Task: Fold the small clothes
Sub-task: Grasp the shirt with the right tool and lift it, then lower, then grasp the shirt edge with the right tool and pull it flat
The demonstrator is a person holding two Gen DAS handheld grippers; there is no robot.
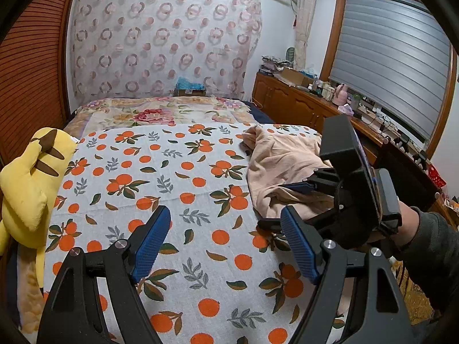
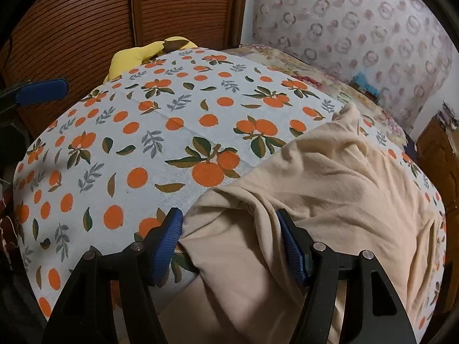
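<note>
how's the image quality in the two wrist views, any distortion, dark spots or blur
Left wrist view: strong fisheye bend, black corners, even indoor light; the crumpled beige garment and the orange-print white bedsheet are sharp. Right wrist view: the bedsheet bulges into a dome, dim brown slatted wardrobe door behind, shadow under the right gripper on the garment, no glare.

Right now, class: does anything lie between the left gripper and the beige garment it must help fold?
Nothing visible does. The left gripper is open above bare orange-print sheet, and the beige garment lies ahead to its right. The right gripper is already at the garment's near edge. The yellow plush toy sits off to the left.
</note>
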